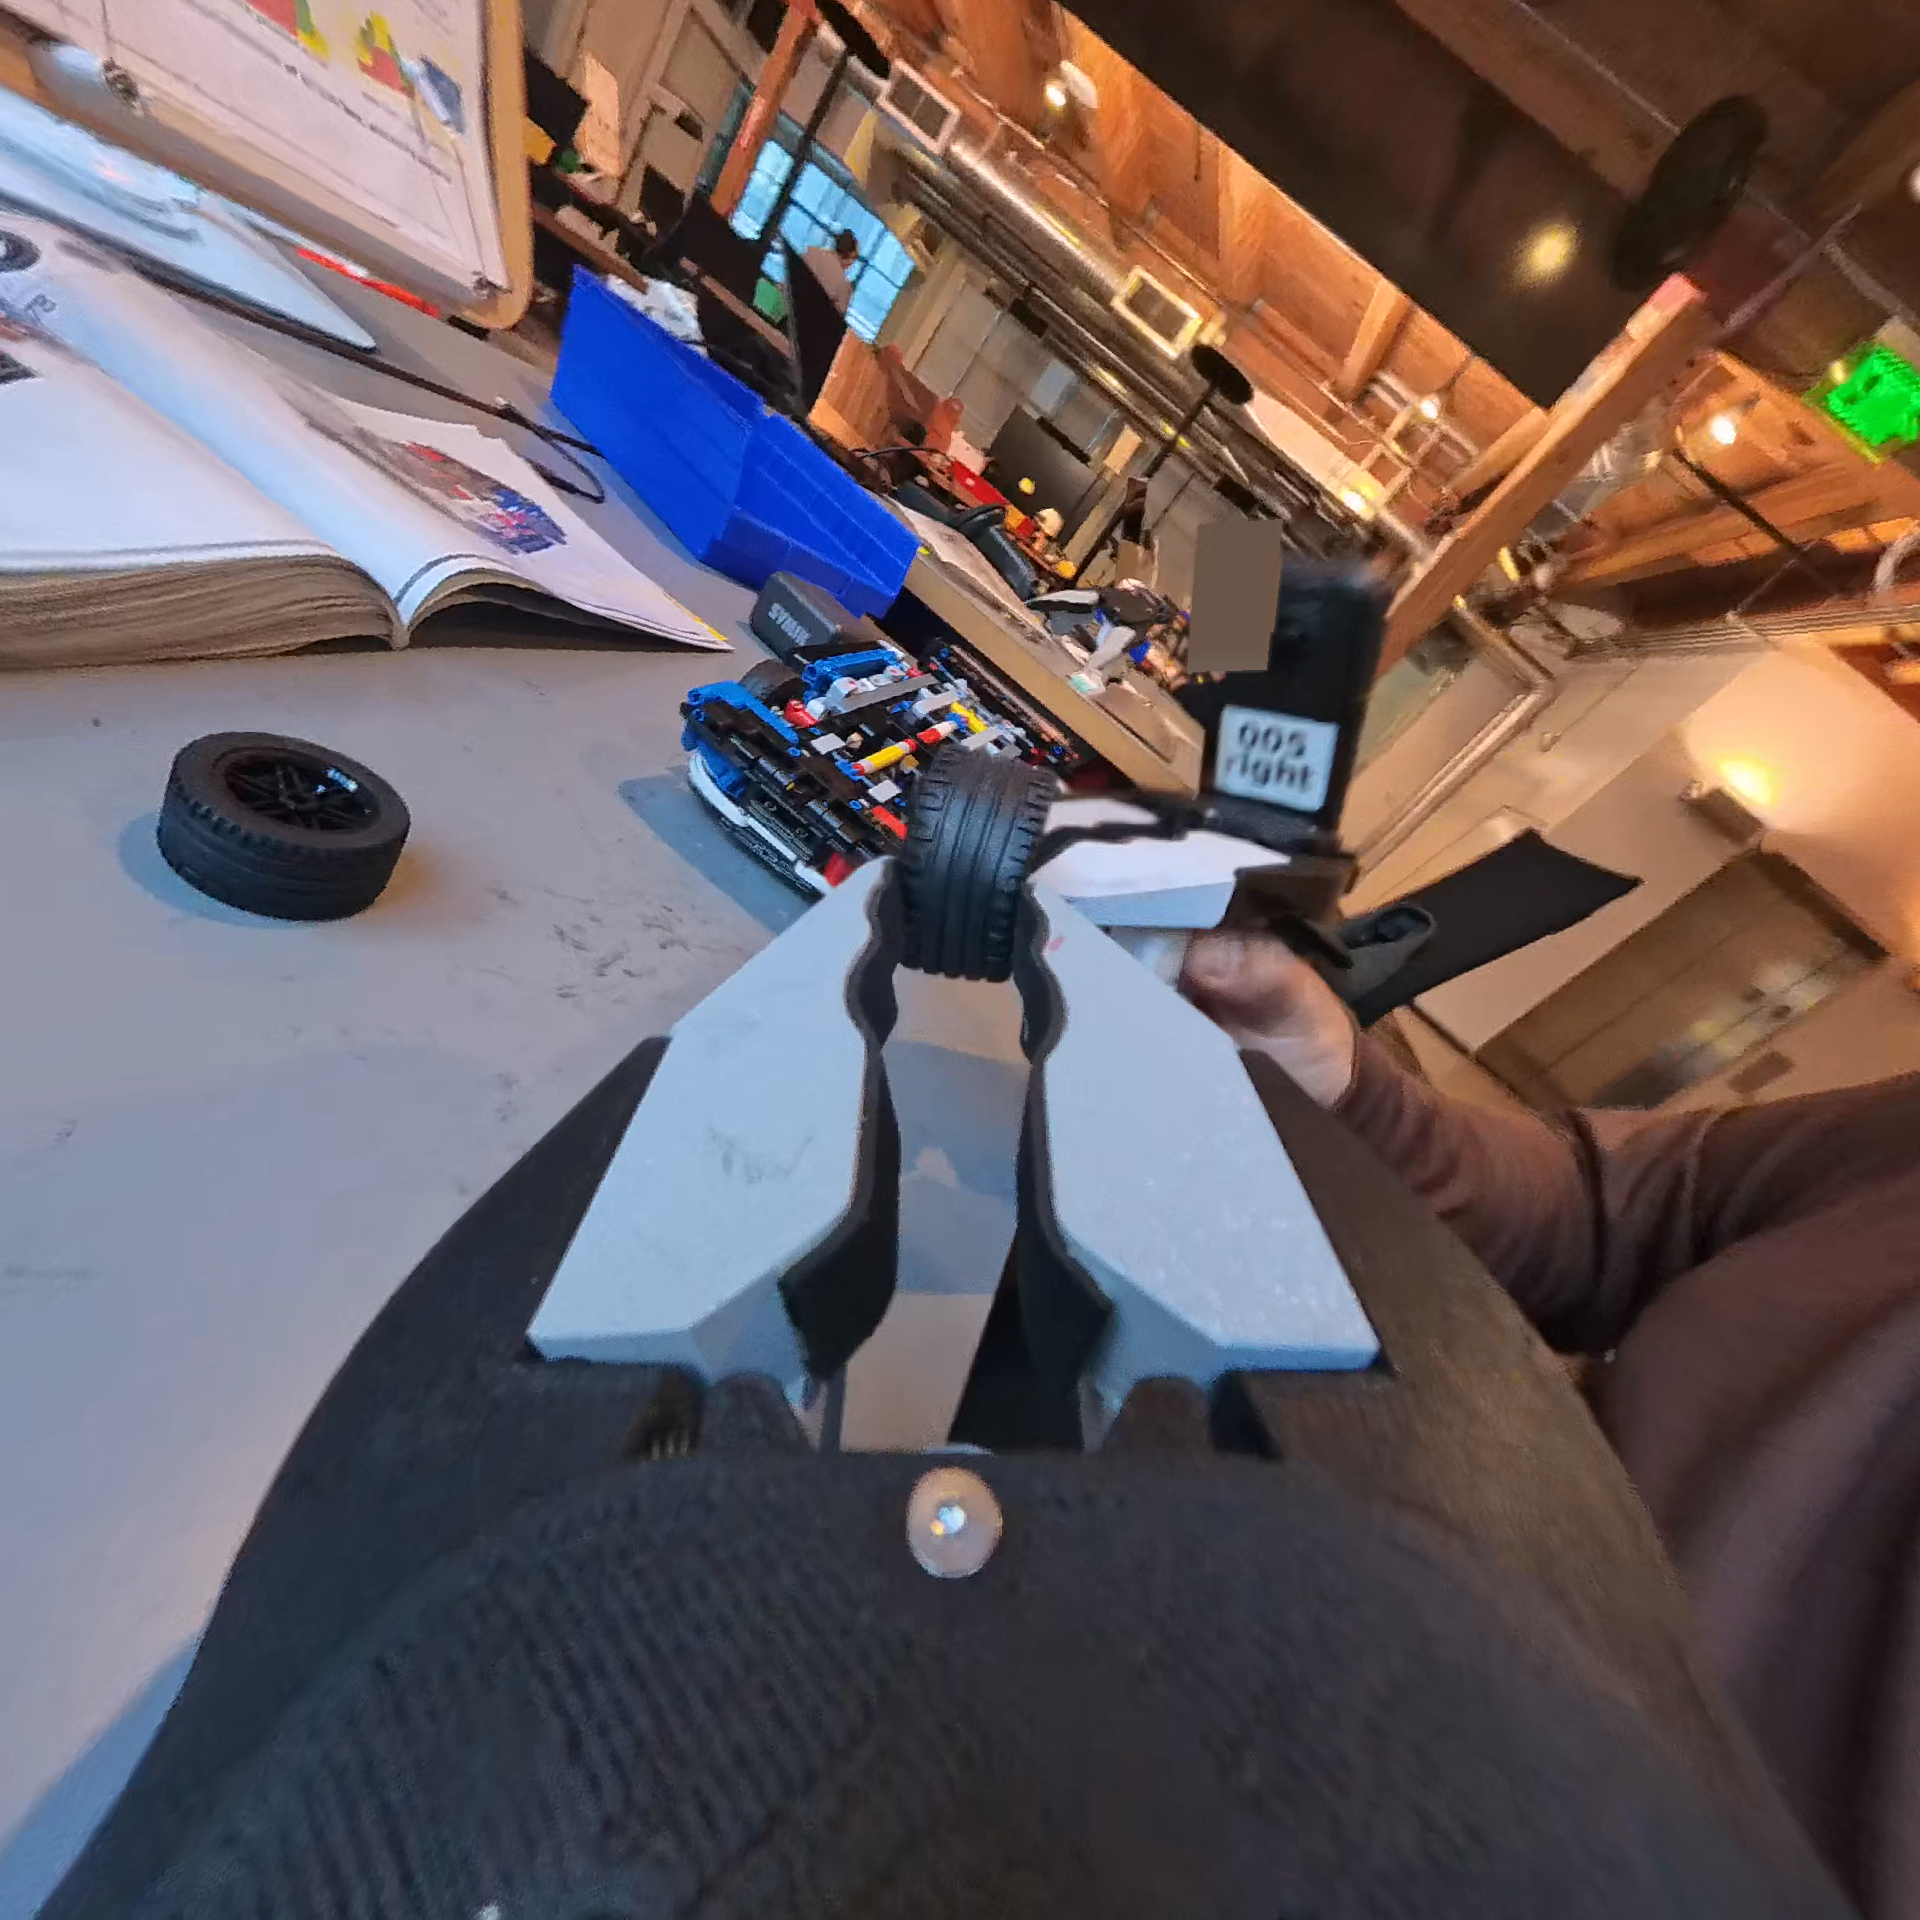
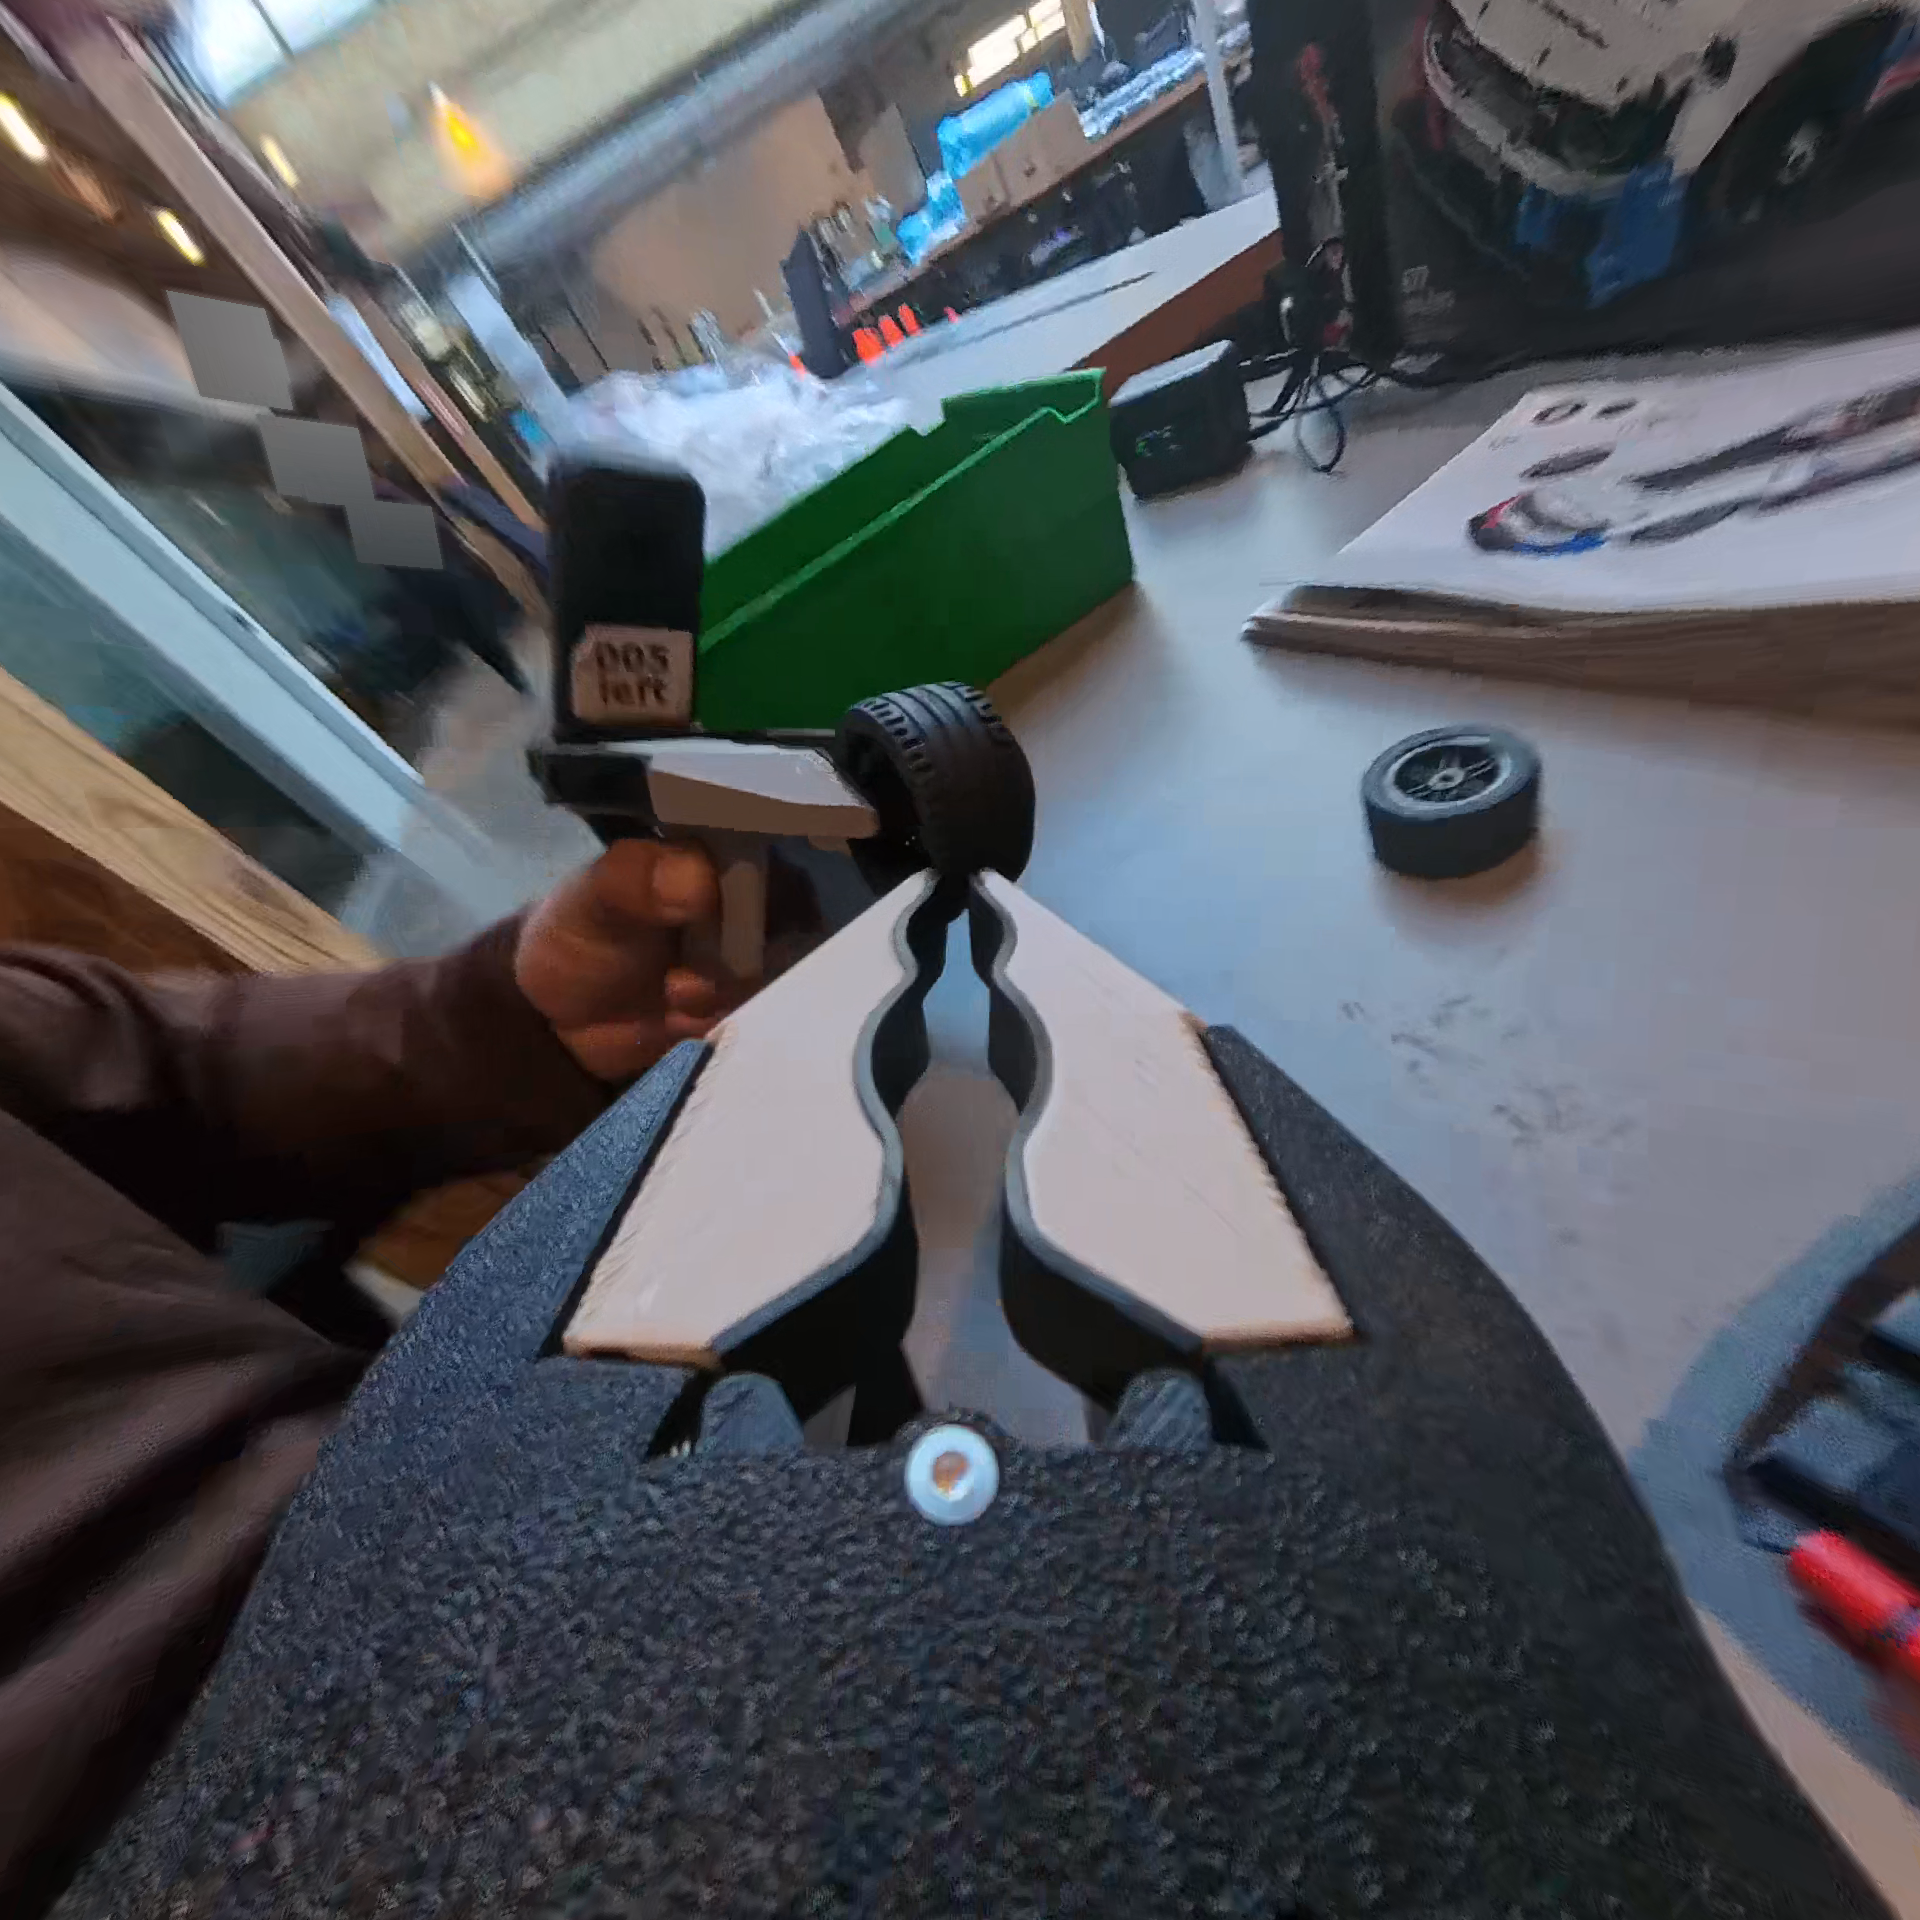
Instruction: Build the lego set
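My left gripper [image 1: 961, 894] is shut on a black rubber tyre [image 1: 966, 852] and holds it upright above the grey table [image 1: 364, 1091], both pads pressed on its side walls. The right wrist view shows the same grasp, with the tyre [image 2: 951, 774] at the left gripper's fingers [image 2: 769, 795]. My right gripper [image 2: 951, 883] is shut, its tips right against the tyre's near edge; whether they pinch it I cannot tell. In the left wrist view it [image 1: 1081, 831] reaches the tyre from the right. A partly built blue, black and white lego car [image 1: 831, 769] stands just behind.
A second black wheel with a rim [image 1: 283, 826] [image 2: 1451, 800] lies flat on the table. An open instruction book [image 1: 312, 540] [image 2: 1662, 540] lies beyond it. There is a blue bin [image 1: 727, 468], a green bin [image 2: 914, 561], and a red object [image 2: 1860, 1590] at the right edge.
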Motion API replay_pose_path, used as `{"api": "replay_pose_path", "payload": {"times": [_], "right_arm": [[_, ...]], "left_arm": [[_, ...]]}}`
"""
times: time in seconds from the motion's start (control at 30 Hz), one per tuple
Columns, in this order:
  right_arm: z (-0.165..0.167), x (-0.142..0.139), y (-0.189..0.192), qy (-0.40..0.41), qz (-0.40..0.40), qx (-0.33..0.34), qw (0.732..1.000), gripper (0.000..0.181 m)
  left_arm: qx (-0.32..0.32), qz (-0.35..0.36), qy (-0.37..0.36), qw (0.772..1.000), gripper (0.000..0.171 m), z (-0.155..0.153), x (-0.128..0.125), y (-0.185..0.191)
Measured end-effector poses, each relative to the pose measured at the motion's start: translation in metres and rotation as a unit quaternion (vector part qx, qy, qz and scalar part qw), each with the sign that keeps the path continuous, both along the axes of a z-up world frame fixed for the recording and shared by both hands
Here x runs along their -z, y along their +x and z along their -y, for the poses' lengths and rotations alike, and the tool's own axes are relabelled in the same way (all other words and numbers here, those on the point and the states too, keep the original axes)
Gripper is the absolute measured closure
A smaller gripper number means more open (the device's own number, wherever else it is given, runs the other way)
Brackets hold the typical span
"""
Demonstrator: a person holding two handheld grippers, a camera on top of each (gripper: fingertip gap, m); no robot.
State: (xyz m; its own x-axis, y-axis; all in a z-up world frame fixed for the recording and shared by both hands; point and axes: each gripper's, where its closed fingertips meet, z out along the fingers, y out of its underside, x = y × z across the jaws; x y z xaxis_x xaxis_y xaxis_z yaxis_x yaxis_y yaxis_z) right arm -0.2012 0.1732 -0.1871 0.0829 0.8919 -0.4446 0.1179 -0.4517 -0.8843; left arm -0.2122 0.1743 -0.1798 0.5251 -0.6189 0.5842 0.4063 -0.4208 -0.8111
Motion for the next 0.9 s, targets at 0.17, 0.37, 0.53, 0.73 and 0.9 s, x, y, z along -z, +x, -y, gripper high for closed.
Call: {"api": "replay_pose_path", "payload": {"times": [0.17, 0.37, 0.53, 0.73, 0.9], "right_arm": [[0.01, 0.03, 0.01, 0.078, 0.143, -0.057, 0.985, 0.178], [0.019, 0.053, 0.022, 0.199, 0.205, -0.105, 0.953, 0.132], [0.031, 0.08, 0.011, 0.37, 0.254, -0.154, 0.88, 0.15], [0.036, 0.087, 0.014, 0.442, 0.278, -0.193, 0.83, 0.162], [0.03, 0.055, 0.016, 0.281, 0.26, -0.224, 0.896, 0.175]], "left_arm": [[0.022, -0.386, 0.24, 0.891, 0.154, 0.015, 0.025, 0.005], [0.042, -0.689, 0.364, 0.625, 0.15, 0.026, 0.088, 0.011], [0.071, -0.642, 0.287, 0.707, 0.138, 0.042, 0.095, 0.016], [0.034, -0.508, 0.132, 0.851, 0.12, 0.042, 0.078, -0.006], [0.11, -0.421, 0.059, 0.899, 0.114, 0.038, 0.076, 0.009]]}}
